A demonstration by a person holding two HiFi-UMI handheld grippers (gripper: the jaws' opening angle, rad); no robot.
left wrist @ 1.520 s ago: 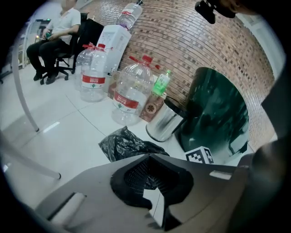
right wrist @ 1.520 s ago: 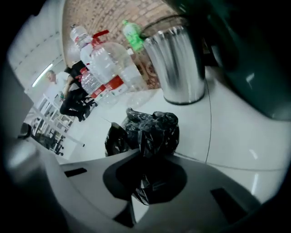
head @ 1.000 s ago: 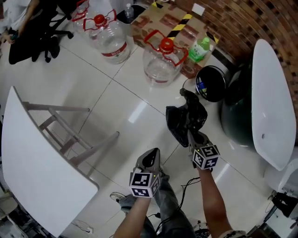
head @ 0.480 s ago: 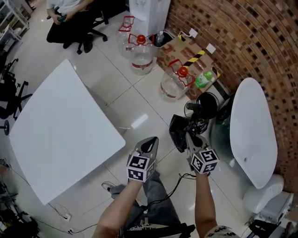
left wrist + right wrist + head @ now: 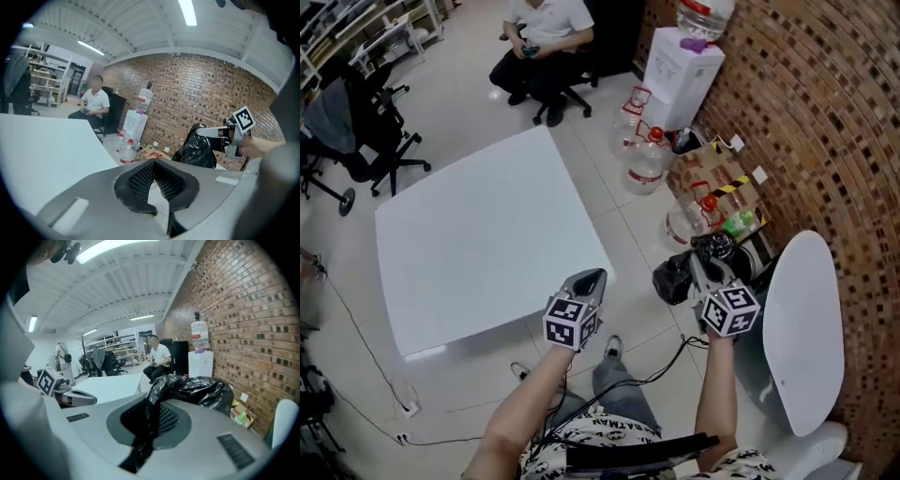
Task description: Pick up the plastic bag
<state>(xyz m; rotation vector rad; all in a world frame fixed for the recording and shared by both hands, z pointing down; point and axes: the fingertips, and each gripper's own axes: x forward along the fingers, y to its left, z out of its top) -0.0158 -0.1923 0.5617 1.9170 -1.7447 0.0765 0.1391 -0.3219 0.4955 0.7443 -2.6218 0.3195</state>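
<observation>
The black plastic bag (image 5: pixel 678 275) hangs in the air off the floor, bunched and crinkled. My right gripper (image 5: pixel 710 260) is shut on its gathered top; in the right gripper view a strip of the black plastic bag (image 5: pixel 192 387) runs between the pads. In the left gripper view the bag (image 5: pixel 197 150) shows at the right, held level beside me. My left gripper (image 5: pixel 589 279) is shut with nothing in it, just over the near corner of the white table (image 5: pixel 478 244), left of the bag.
Several large water bottles (image 5: pixel 645 159) and a cardboard box (image 5: pixel 722 187) stand along the brick wall by a water dispenser (image 5: pixel 680 66). A white chair (image 5: pixel 802 328) is at the right. A seated person (image 5: pixel 546 28) and office chairs (image 5: pixel 366 131) are beyond the table.
The view has swung upward and away from the floor: the table now fills the middle. The bag has risen with my right gripper, away from the black bin. Both grippers stay shut.
</observation>
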